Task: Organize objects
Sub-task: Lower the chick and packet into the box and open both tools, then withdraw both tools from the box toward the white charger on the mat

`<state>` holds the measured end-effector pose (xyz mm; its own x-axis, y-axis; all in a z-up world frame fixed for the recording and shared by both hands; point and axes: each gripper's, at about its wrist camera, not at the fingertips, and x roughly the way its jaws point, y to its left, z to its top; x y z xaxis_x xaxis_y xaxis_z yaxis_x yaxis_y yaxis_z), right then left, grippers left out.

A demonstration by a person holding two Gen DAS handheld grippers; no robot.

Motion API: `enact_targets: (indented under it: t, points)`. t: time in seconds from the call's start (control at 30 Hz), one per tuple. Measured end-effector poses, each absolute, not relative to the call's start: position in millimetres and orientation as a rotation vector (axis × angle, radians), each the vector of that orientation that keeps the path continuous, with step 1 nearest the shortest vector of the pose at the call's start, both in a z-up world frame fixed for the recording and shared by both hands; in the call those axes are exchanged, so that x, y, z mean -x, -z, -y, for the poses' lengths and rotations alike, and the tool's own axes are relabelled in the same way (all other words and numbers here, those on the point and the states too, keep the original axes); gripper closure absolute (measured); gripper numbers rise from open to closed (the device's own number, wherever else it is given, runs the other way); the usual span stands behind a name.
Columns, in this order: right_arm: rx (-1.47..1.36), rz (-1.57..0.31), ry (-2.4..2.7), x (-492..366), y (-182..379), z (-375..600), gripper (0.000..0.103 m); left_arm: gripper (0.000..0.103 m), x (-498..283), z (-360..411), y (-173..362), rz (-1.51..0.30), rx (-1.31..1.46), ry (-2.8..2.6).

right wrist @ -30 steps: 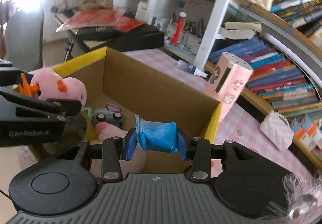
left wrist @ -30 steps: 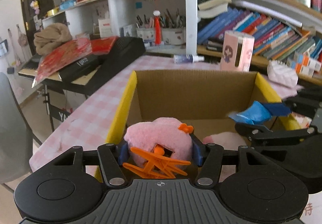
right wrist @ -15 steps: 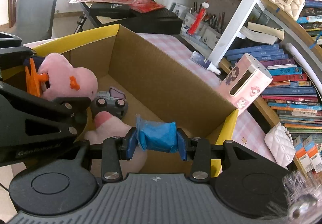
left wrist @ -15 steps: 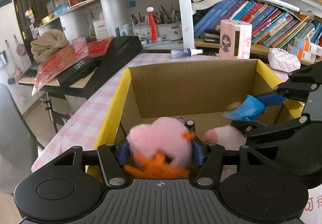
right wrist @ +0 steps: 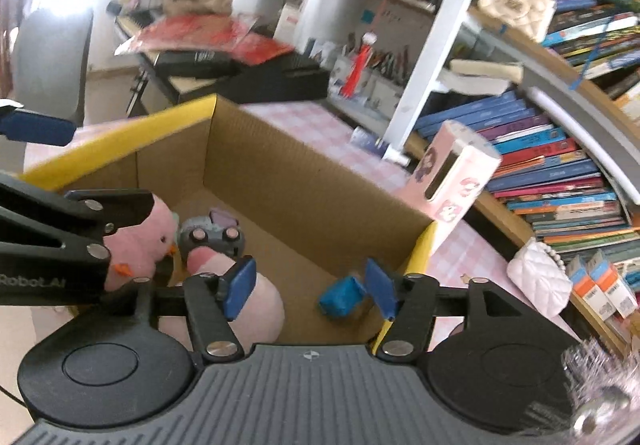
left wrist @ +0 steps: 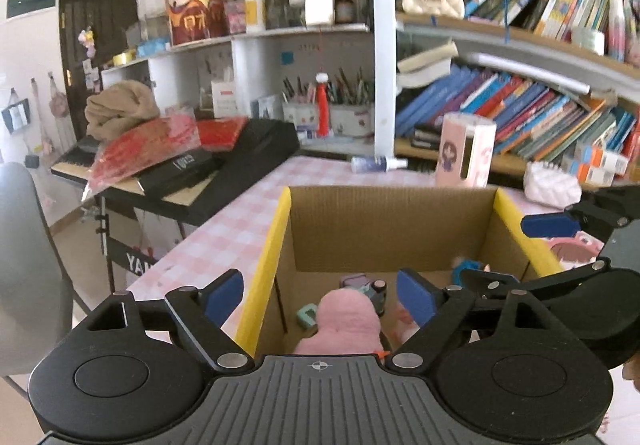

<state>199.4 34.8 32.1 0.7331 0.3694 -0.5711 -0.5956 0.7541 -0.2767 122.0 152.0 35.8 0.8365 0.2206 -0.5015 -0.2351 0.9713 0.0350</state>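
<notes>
- Dropping both items into cardboard box [left wrist: 392, 229] on pink-check table [left wrist: 224, 241]; judged as release step, nearly done.
- Left gripper [left wrist: 320, 297]: jaws opening, wide now, pads clear of pink plush [left wrist: 346, 321], which sits between and below them, by box's near-left corner.
- Right gripper [right wrist: 310, 285]: jaws opening, about half spread; blue packet [right wrist: 340, 295] just beside the right-hand pad, tilted, near box's right wall. Touching pad or not: can't tell, blurred.
- Key relation for next move: both things lie below and ahead of the claws, inside the walls, so a straight lift out looks right. Plush long axis roughly along left claw's line; left hand nearer it, right hand nearer packet.
- Left view only: yellow rim [left wrist: 266, 269] along box's left edge, small teal bit on floor beside plush.
- Right view only: toy car [right wrist: 212, 233] mid-floor, second pink plush [right wrist: 256, 305] under right claw's left finger, packet seen clearly (only a blue blur in left view).
</notes>
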Motion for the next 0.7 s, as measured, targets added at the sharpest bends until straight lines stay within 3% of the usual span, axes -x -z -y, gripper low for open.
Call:
enact_targets:
  t: [0.27,0.7]
  points:
    - [0.390,-0.446,-0.503,-153.5,-50.8,-20.7,0.029,0.014,-82.7,-155.3,-42.6,-0.500,0.056,-0.243]
    - [0.294,-0.478,-0.406,-79.7,-45.5,-2.6,0.023,0.012,-16.0,-159.3,-32.1,-0.551,0.046,-0.250]
